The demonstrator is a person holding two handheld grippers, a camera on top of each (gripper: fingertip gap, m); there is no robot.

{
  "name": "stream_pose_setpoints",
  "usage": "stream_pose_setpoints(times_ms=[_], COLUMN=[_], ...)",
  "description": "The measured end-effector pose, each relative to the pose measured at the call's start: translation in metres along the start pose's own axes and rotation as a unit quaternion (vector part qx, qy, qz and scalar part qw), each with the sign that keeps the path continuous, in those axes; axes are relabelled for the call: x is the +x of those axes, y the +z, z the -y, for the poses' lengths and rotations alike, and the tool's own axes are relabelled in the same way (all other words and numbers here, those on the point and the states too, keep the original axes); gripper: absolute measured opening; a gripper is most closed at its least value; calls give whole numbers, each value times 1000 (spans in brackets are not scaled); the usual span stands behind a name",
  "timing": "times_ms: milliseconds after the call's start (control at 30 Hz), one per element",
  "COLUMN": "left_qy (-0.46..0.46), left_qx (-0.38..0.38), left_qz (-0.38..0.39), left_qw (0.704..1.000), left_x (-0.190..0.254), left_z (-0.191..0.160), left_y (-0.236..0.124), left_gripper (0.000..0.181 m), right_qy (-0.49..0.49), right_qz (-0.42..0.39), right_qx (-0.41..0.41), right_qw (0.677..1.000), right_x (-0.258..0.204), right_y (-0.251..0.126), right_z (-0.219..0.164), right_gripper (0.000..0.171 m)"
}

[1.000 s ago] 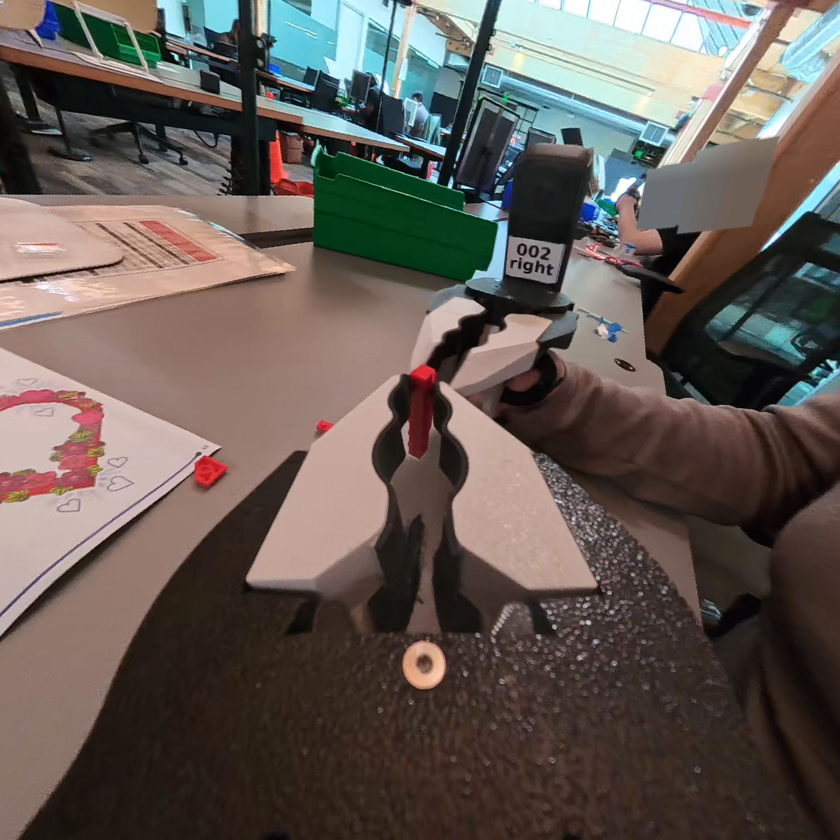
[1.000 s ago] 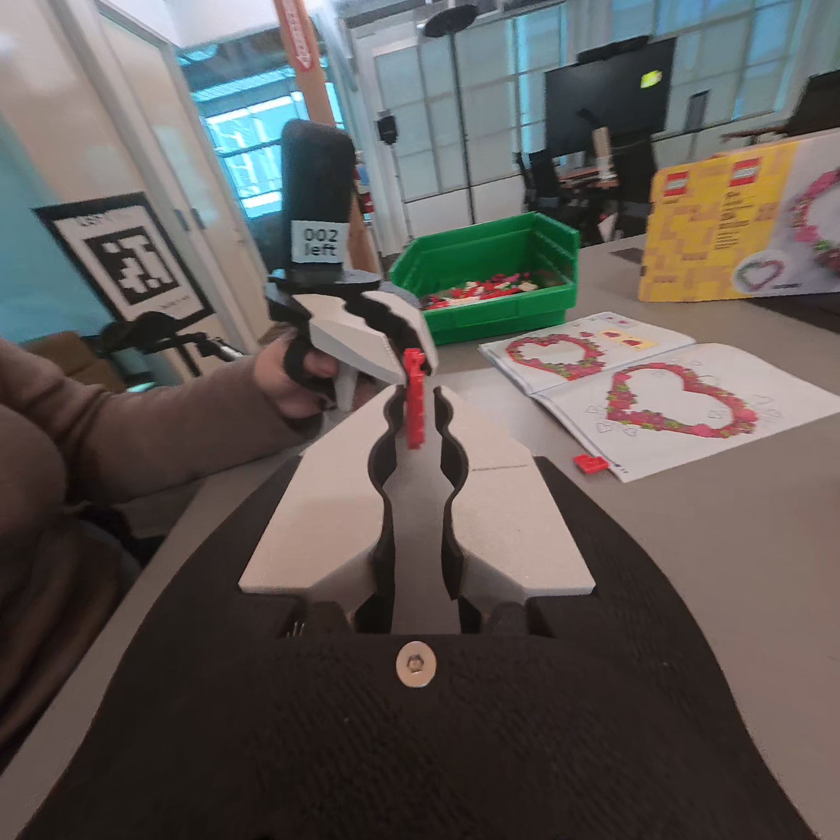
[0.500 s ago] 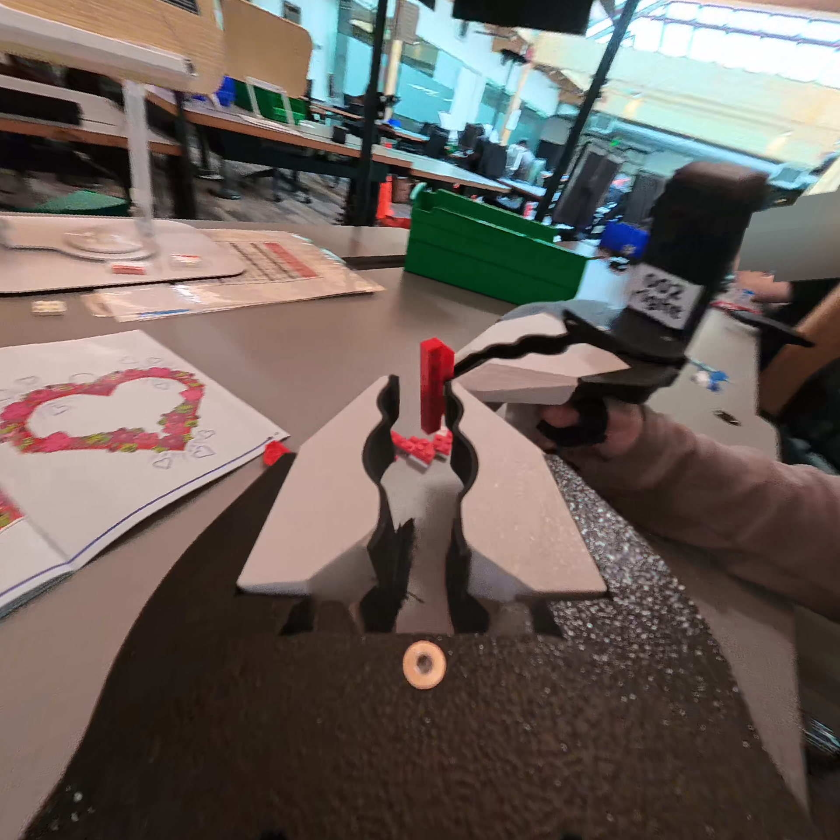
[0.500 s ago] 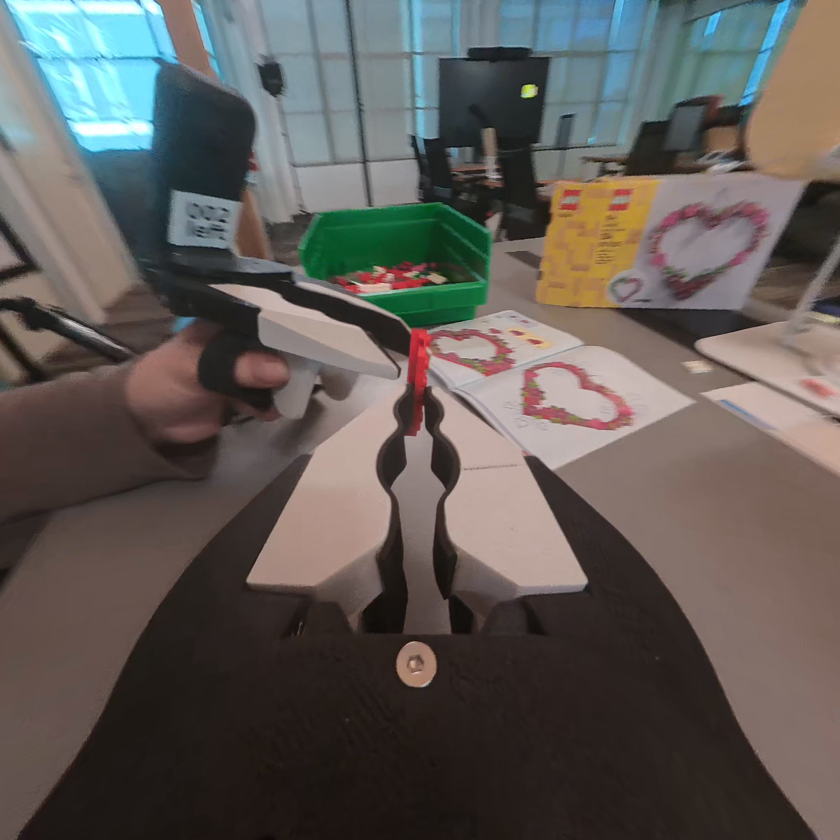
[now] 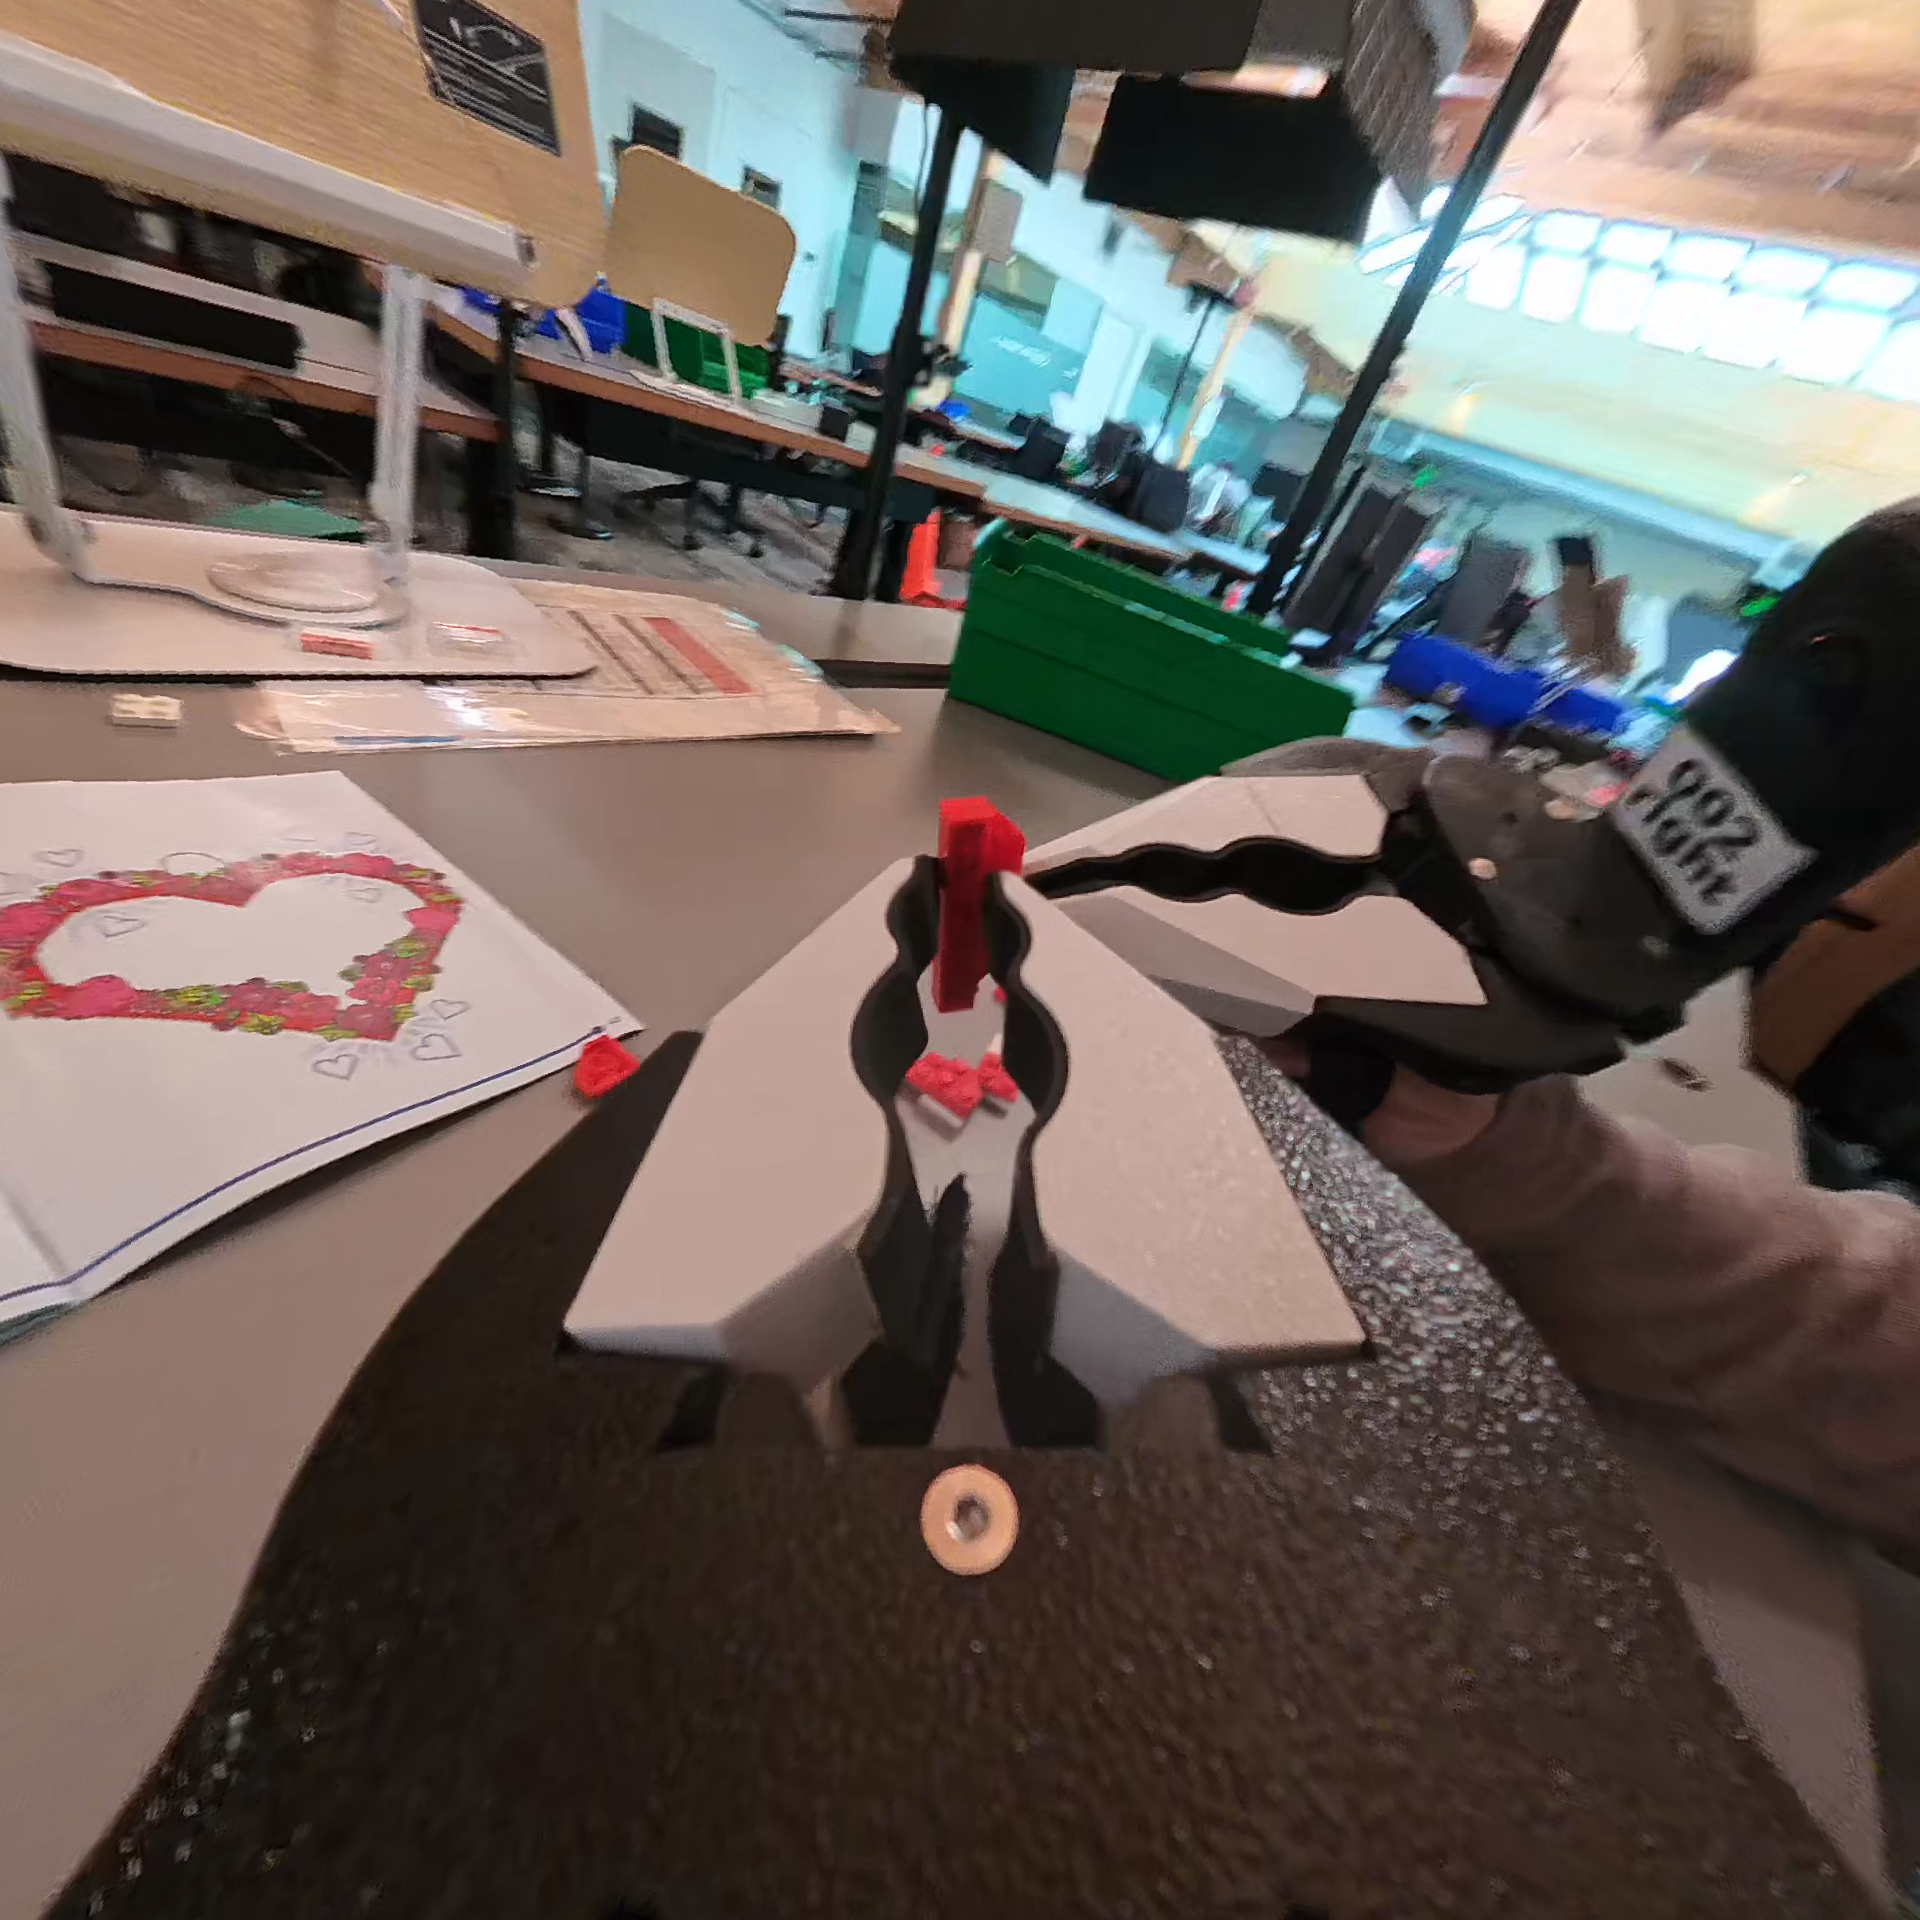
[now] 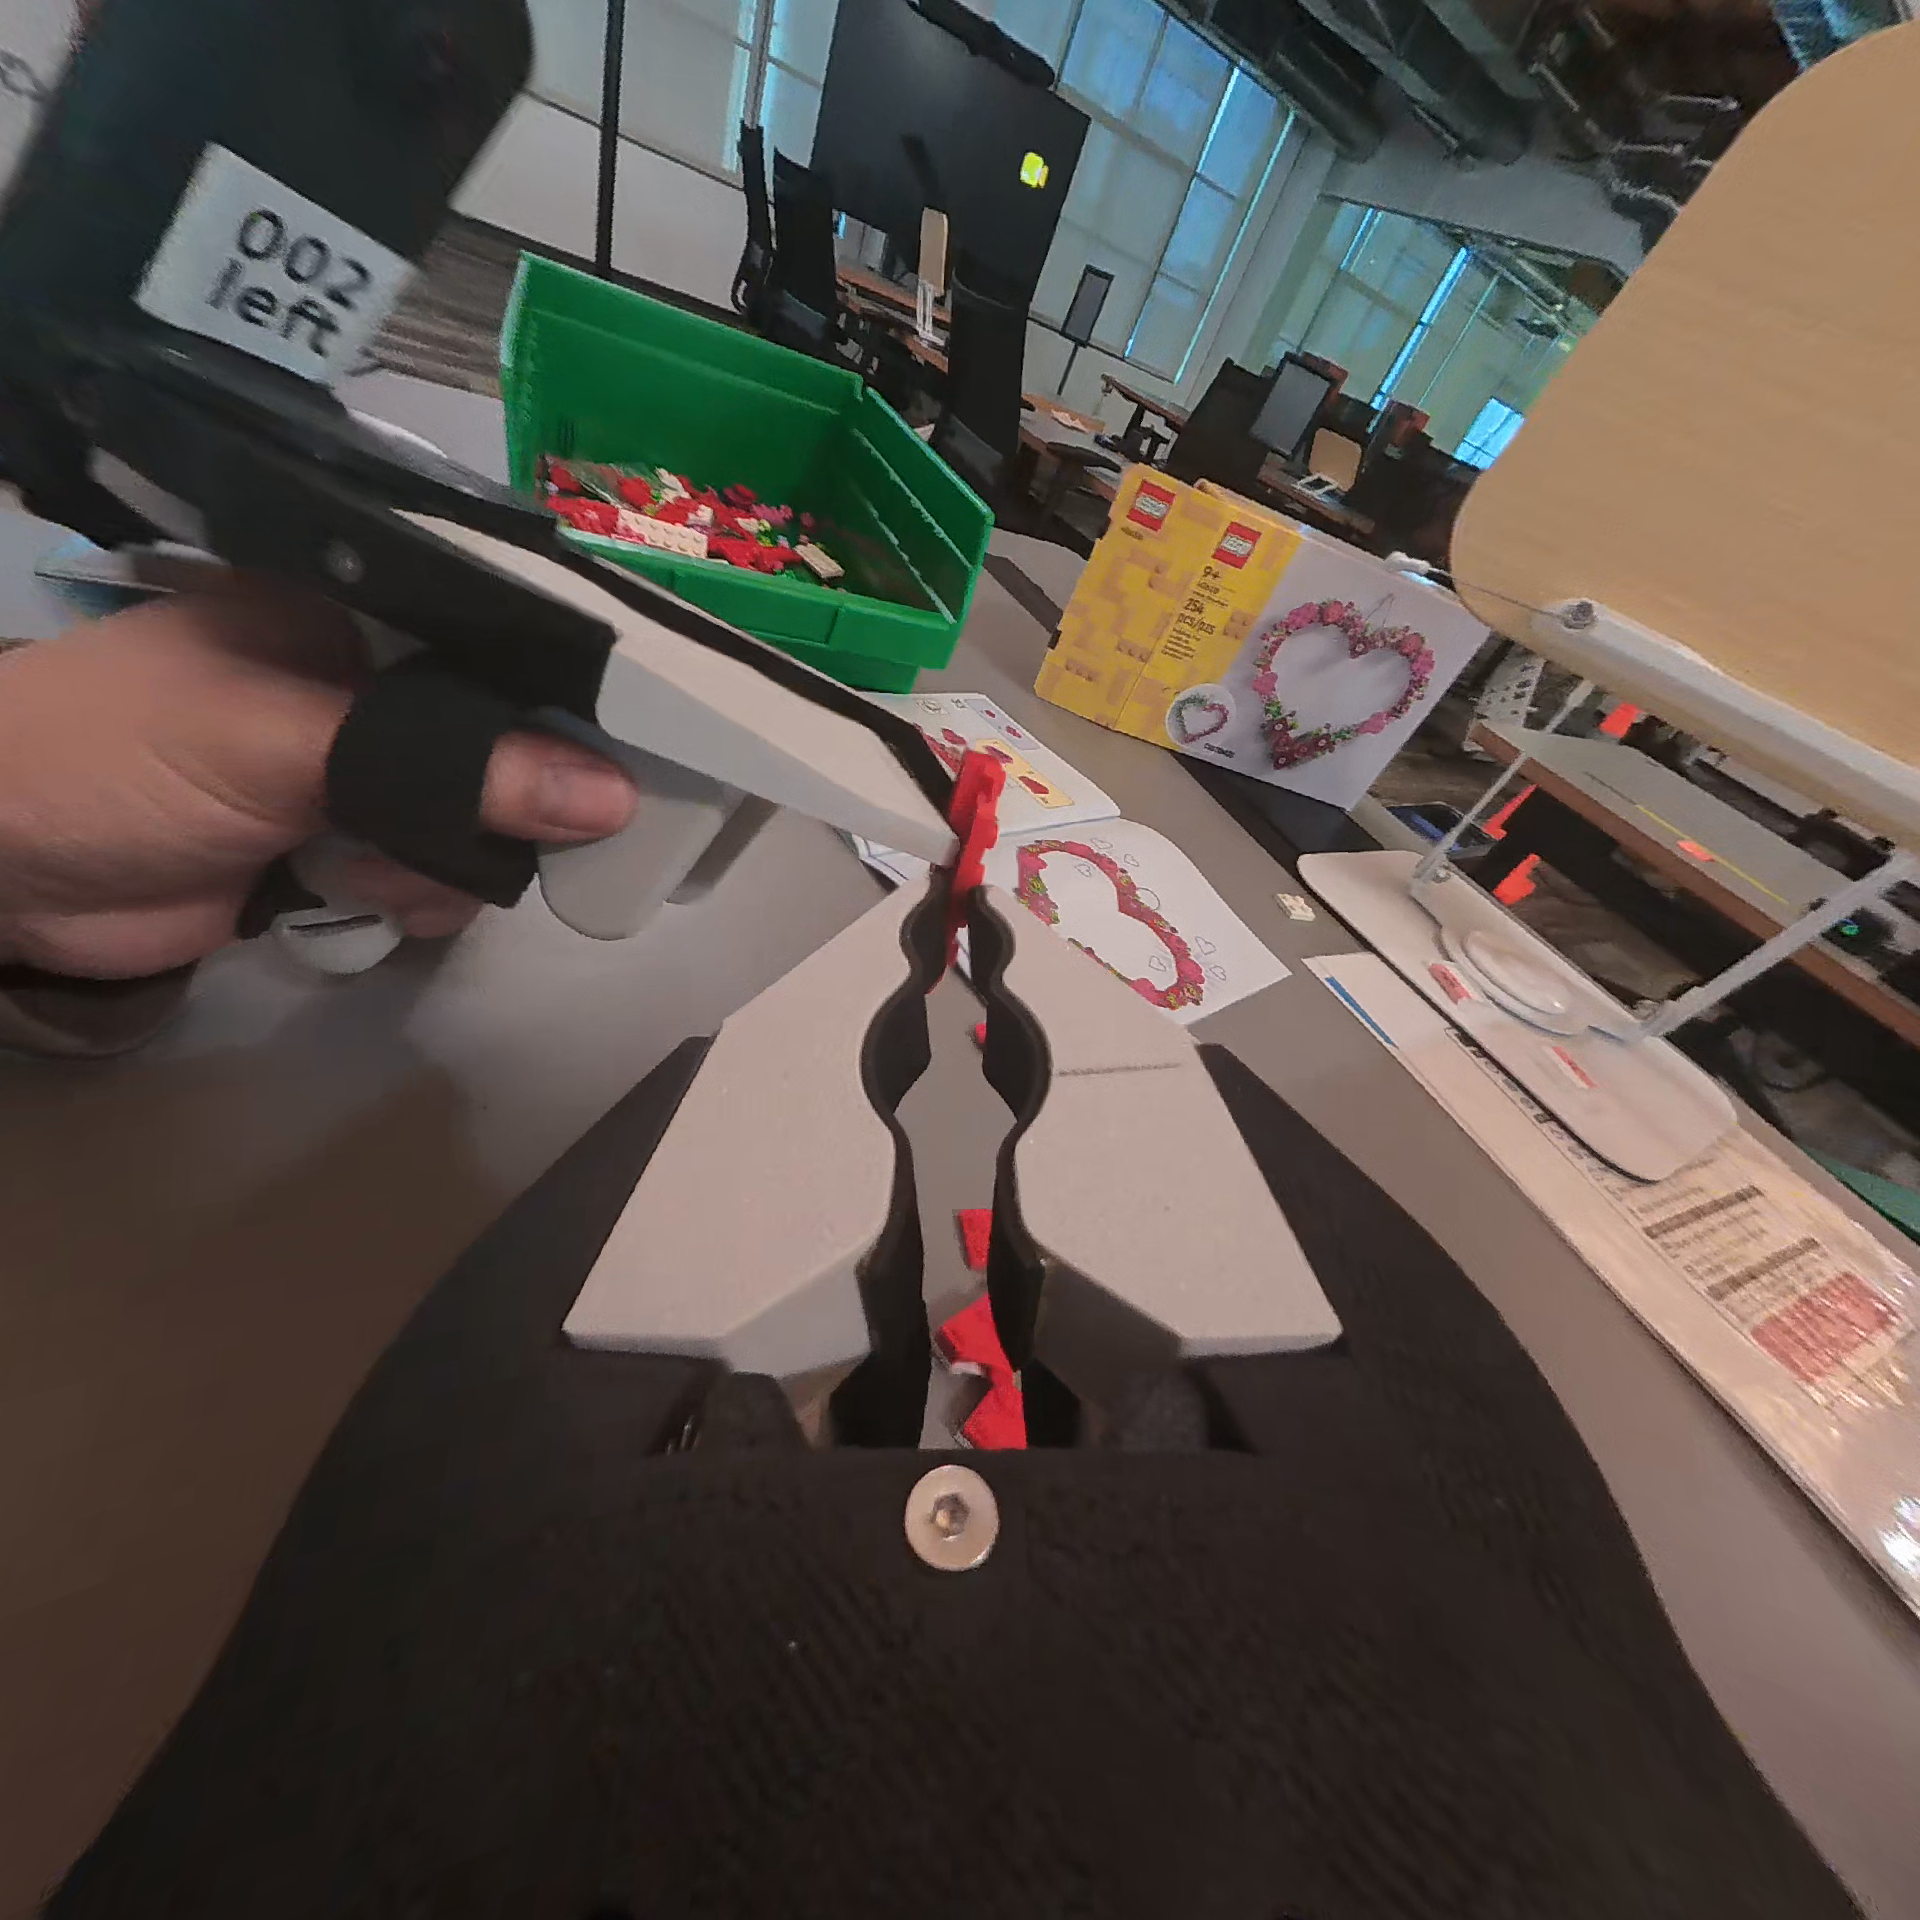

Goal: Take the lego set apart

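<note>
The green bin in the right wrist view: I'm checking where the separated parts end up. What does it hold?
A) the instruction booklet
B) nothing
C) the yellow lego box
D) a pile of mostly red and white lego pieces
D: the green bin holds a heap of loose lego pieces, mostly red with some white, while the booklet and yellow box sit outside it on the table.

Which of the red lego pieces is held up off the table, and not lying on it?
The thin red piece standing upright, pinched at the tips of both the left gripper and the right gripper. The other loose red pieces lie flat on the table.
</note>
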State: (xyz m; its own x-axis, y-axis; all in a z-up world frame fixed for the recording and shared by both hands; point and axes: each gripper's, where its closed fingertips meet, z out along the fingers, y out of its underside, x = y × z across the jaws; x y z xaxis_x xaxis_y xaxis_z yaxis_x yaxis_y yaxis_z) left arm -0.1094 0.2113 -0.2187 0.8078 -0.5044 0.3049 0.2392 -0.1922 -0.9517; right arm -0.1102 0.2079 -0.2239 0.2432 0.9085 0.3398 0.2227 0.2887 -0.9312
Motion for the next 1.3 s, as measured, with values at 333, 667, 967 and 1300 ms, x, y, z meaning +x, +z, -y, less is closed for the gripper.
stream_pose_setpoints(times_ms=[333,667,967,1300], left_qy=[15,-20,3,-11], left_qx=[-35,-38,-17,-30], left_qz=[54,79,44,27], left_qw=[998,996,999,999], left_x=[-15,-36,-28,-31], left_z=[-12,-23,-14,-19], left_y=[7,-10,-12,-14], left_gripper=[5,5,5,5], right_qy=[7,107,141,-2], right_qz=[-84,-171,-20,117], right_qx=[-43,-23,-27,-217], right_qw=[995,979,989,969], right_x=[8,65,31,-29], right_y=[9,-19,-3,7], right_z=[-16,-30,-30,-85], right_gripper=[2,2,2,24])
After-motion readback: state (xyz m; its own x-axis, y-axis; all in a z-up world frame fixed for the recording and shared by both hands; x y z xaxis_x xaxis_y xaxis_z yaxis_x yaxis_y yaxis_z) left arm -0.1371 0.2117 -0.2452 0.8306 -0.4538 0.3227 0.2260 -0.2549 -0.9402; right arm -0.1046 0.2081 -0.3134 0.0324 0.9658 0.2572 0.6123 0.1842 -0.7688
